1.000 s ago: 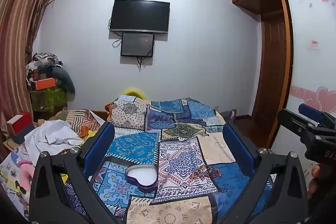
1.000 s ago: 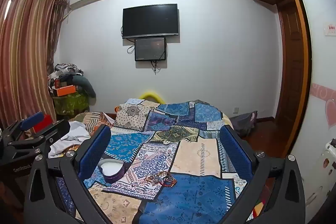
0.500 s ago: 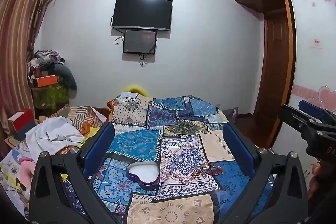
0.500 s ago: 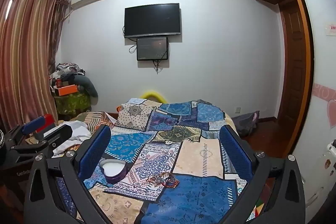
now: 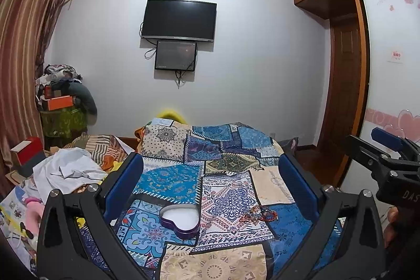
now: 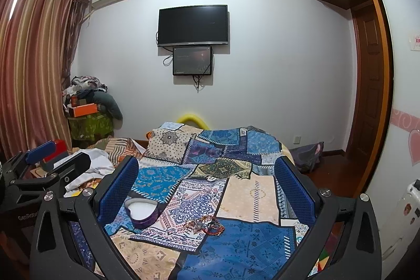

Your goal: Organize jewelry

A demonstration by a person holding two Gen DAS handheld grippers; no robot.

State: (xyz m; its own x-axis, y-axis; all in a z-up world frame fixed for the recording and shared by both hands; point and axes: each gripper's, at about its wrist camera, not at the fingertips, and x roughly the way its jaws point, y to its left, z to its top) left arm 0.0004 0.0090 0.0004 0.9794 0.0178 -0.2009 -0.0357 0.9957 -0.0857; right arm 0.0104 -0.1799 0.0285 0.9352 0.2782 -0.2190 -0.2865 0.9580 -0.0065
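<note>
A purple heart-shaped box (image 5: 179, 221) with a white inside lies open on the patchwork bedspread (image 5: 225, 162); it also shows in the right wrist view (image 6: 143, 211). A small heap of red and beaded bracelets (image 5: 258, 215) lies just right of it, also seen in the right wrist view (image 6: 206, 225). My left gripper (image 5: 210, 183) is open and empty, held above the bed, apart from both. My right gripper (image 6: 207, 180) is open and empty too, with the bracelets low between its fingers. Each gripper shows at the edge of the other's view.
White clothes (image 5: 65, 172) and striped cloth lie at the bed's left. A red box (image 5: 27, 154) and a cluttered stand (image 5: 63, 106) are by the curtain. A wooden door (image 5: 344, 85) and wardrobe stand on the right. A TV (image 5: 179, 20) hangs on the far wall.
Both views have shifted slightly; the box and bracelets sit a little further right and lower in frame. The box and the bracelets have not moved on the bed. Both grippers stay open.
</note>
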